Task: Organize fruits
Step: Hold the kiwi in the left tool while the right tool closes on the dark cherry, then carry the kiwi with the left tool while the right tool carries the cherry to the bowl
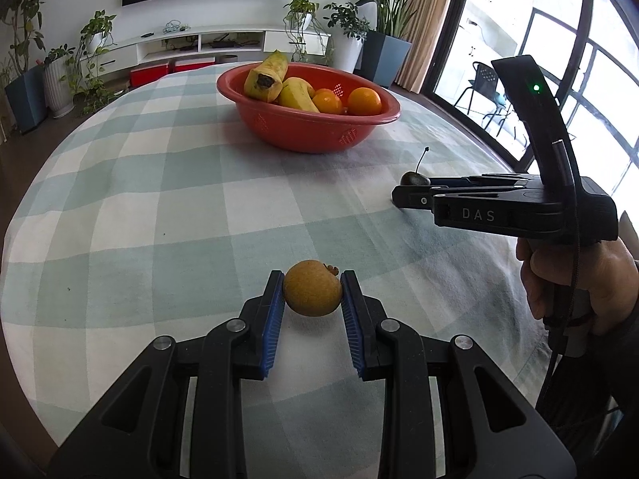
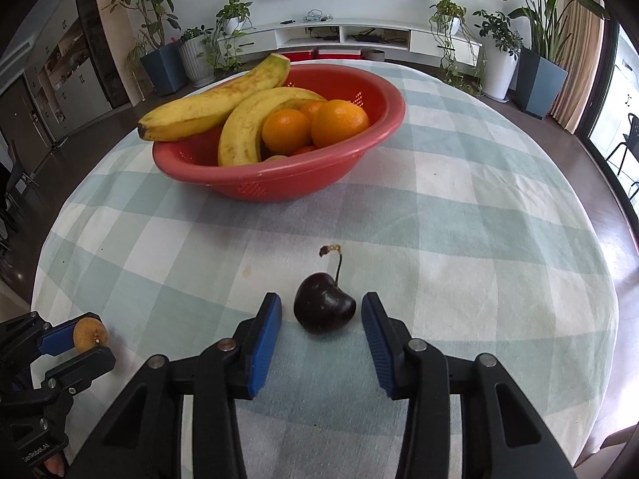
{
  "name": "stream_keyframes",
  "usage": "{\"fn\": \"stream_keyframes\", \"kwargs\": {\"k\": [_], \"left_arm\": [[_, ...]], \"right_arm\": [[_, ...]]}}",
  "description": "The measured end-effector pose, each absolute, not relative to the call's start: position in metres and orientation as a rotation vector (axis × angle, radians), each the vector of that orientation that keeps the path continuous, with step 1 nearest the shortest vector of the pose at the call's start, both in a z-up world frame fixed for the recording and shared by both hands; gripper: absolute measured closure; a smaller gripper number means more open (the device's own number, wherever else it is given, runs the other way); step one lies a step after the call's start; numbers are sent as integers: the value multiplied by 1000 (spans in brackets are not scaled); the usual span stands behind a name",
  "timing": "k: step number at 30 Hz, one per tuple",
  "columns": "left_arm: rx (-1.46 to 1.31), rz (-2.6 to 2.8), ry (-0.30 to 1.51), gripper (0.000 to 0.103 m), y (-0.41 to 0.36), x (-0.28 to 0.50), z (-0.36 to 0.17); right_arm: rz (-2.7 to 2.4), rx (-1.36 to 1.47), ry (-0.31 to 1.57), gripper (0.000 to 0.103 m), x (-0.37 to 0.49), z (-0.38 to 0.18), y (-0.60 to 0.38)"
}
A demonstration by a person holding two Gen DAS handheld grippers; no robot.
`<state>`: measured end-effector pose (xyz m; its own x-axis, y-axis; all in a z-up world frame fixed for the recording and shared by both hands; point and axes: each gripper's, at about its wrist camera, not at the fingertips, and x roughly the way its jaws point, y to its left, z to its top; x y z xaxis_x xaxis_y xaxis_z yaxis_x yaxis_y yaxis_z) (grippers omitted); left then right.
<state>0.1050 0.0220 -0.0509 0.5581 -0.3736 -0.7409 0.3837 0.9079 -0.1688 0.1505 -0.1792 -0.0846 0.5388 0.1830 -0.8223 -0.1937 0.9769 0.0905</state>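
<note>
A small round yellow-brown fruit (image 1: 312, 294) sits between the blue pads of my left gripper (image 1: 312, 279), which is shut on it just above the checked tablecloth. In the right wrist view that fruit (image 2: 88, 335) shows in the same grip at the far left. A dark cherry (image 2: 323, 309) with an upright stem lies on the cloth between the pads of my right gripper (image 2: 321, 300); a narrow gap shows on each side, so the gripper is open. The left wrist view shows the cherry (image 1: 415, 179) at the right gripper's tip (image 1: 403, 193). A red basket (image 2: 279, 183) stands farther back.
The red basket (image 1: 303, 135) holds bananas (image 2: 207, 107) and oranges (image 2: 339, 121). A person's hand (image 1: 575, 279) holds the right gripper's handle. The round table's edge (image 2: 599, 359) curves close on the right. Potted plants and a TV cabinet stand beyond the table.
</note>
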Motion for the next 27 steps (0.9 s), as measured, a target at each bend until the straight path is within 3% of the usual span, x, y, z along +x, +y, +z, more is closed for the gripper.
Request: {"fn": "stream_keyframes", "kwargs": {"k": [3,15,27], "left_arm": [[16,-444,870,77,21,105,-52],[15,-440,864,77,19,103,-48],[151,-453,728,77,-14,154,27]], "right_arm": [[227,-1,973,70,150,-82,-180],[252,88,932,71,131,-66,-202],[284,123,790,71,156,12,-224]]}}
